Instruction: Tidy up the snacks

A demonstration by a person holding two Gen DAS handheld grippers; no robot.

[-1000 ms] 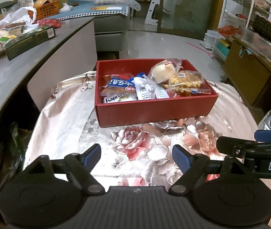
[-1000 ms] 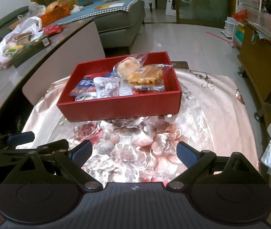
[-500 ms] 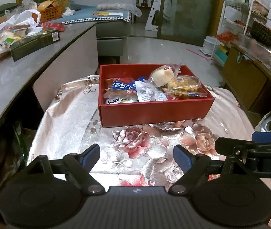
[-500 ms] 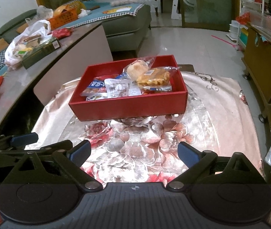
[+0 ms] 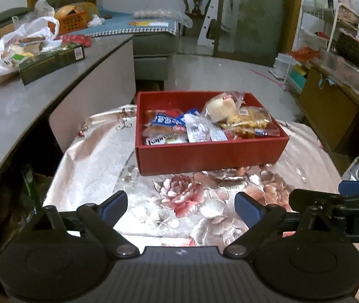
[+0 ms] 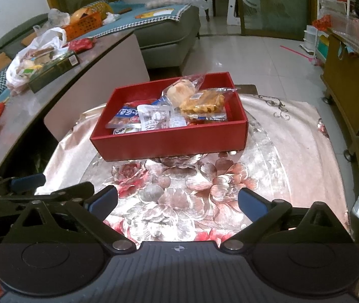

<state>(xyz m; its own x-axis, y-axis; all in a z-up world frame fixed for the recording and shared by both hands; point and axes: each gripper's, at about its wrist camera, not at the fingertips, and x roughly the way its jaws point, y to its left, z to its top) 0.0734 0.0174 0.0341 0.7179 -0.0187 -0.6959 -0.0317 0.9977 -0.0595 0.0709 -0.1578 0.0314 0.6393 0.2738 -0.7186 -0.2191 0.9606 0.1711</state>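
From the left wrist camera, the red box (image 5: 211, 155) sat on the floral tablecloth (image 5: 96, 166), its long axis running across the picture, the near wall facing the camera. Inside the box lay wrapped snacks: a blue-and-red packet (image 5: 165, 121) at the box's left end, a white sachet (image 5: 196, 131) at its middle, a round pale cake in clear film (image 5: 221, 104) toward the back right, and a bag of golden cookies (image 5: 251, 123) at the right end. The packets' print was too blurred to read beyond a few letters, and the box's near wall hid the lower packets. The left gripper (image 5: 180, 204) hung short of the box, its jaws opening with nothing between them. The right gripper (image 5: 331, 197) reached in from the picture's right edge, cut off.

From the right wrist camera, the box (image 6: 174, 142) stood angled, its long axis rising toward the right. The cake (image 6: 180, 91) and cookies (image 6: 203, 104) filled its right end, the blue packet (image 6: 127, 115) and sachet (image 6: 154, 118) its left. The right gripper (image 6: 177, 202) hovered short of the box over the cloth (image 6: 280, 151), jaws opening, empty. The left gripper (image 6: 27, 189) showed at the left edge, partly cut off.
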